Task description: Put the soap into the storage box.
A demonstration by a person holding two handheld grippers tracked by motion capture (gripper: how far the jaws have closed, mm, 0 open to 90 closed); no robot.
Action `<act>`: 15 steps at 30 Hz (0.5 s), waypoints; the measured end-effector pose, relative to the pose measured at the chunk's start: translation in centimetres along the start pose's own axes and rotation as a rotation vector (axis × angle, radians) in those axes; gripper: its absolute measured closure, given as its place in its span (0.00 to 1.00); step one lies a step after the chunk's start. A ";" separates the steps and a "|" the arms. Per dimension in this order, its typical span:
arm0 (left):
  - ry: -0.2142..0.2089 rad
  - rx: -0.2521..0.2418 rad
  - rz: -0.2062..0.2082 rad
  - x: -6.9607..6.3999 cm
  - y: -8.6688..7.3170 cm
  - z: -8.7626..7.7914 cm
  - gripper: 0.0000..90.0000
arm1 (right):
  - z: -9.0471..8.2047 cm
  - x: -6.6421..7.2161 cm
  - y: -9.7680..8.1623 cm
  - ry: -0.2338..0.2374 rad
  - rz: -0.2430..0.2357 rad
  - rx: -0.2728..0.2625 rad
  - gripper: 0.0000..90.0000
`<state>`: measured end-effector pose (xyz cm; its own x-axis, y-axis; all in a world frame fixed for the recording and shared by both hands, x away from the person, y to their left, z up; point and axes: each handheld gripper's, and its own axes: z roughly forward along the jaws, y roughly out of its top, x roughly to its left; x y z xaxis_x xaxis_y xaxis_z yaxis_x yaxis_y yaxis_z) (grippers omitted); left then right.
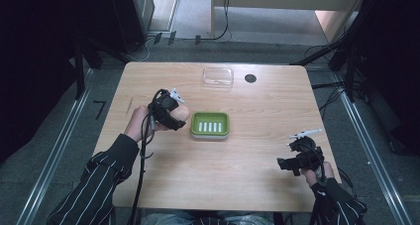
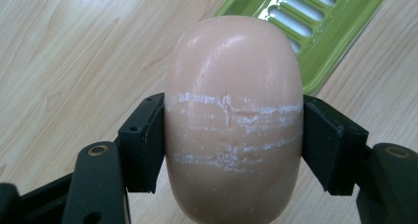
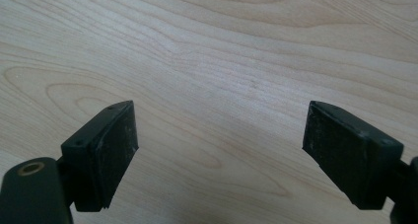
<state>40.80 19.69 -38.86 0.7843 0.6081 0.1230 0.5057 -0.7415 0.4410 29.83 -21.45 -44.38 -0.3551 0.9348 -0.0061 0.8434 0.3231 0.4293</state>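
My left tool (image 1: 174, 112) sits left of centre in the high view, clamped on a peach-coloured bar of soap (image 1: 181, 113). In the left gripper view the soap (image 2: 233, 120) stands at the middle of the frame, its long axis running from bottom to top, and both black pads (image 2: 148, 142) press against its flanks, one on each side. White scuffed lines cross the soap between the pads. The bar's rounded upper end overlaps the near edge of the green soap dish (image 2: 315, 21), which lies in the upper right of that frame with its slotted floor showing pale ribs.

In the high view the green soap dish (image 1: 210, 125) rests on the desk (image 1: 237, 170) near the centre of the frame, just right of the soap in my tool. Whether the soap touches the dish I cannot tell from here. A clear plastic lid or box (image 1: 218, 77) lies toward the top edge of the desk, with a small dark round spot (image 1: 250, 78) just to its right.

My right tool (image 1: 292, 160) is in the lower right of the high view, well apart from the dish. In the right gripper view its two jaws stand wide apart over bare wood grain, with nothing between them.
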 end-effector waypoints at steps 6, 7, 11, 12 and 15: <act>-0.009 -0.006 0.023 -0.4 0.9 0.4 0.37 | 0.0 0.0 0.0 -0.002 0.003 0.002 0.16; -0.011 -0.007 0.026 -0.4 1.0 0.4 0.37 | 0.0 0.0 0.0 -0.002 0.003 0.003 0.16; -0.014 -0.011 0.030 -0.4 1.2 0.4 0.37 | 0.0 0.0 0.0 0.000 0.002 0.003 0.16; -0.014 -0.012 0.031 -0.4 1.2 0.4 0.37 | 0.0 -0.1 -0.1 0.000 0.002 0.002 0.16; -0.015 -0.015 0.034 -0.4 1.4 0.6 0.37 | 0.0 -0.1 -0.1 0.000 0.002 0.003 0.16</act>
<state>41.36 18.24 -38.79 0.8062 0.5782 0.1252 0.4733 -0.7573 0.4500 29.81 -21.51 -44.43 -0.3537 0.9354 -0.0052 0.8451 0.3219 0.4268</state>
